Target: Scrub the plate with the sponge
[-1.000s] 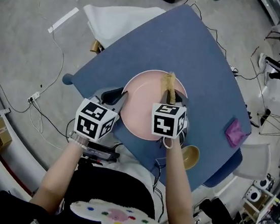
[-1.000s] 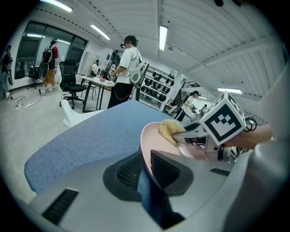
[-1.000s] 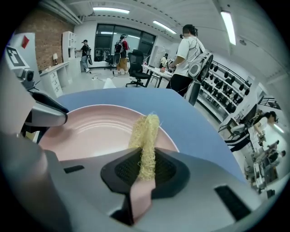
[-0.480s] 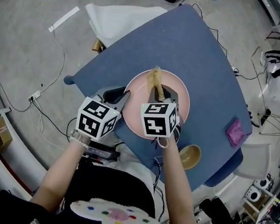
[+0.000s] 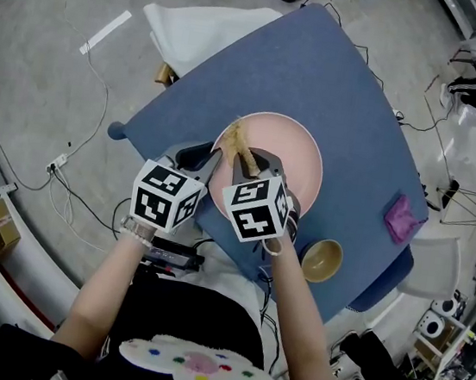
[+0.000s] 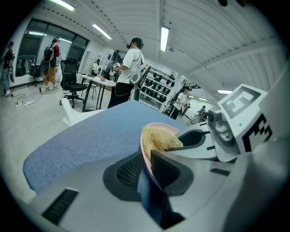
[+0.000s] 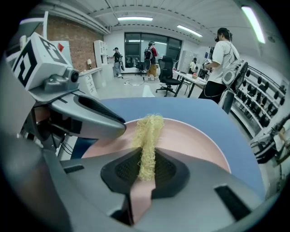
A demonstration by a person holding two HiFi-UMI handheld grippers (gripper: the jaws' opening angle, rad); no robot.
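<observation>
Two grippers meet over the blue table (image 5: pixel 323 74). The left gripper (image 5: pixel 210 169) clamps the near-left rim of the plate (image 5: pixel 292 164). The right gripper (image 5: pixel 252 166) pinches the stringy tan sponge (image 5: pixel 238 146) against the plate's left part. A bowl (image 5: pixel 322 260) and a purple cloth (image 5: pixel 399 222) lie to the right.

Rough, fibrous sponge (image 7: pixel 147 136) on a smooth, matt plate (image 7: pixel 190 140).

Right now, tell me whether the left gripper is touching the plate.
Touching. The left gripper view shows the left gripper with its jaws shut on the rim of the plate.
</observation>
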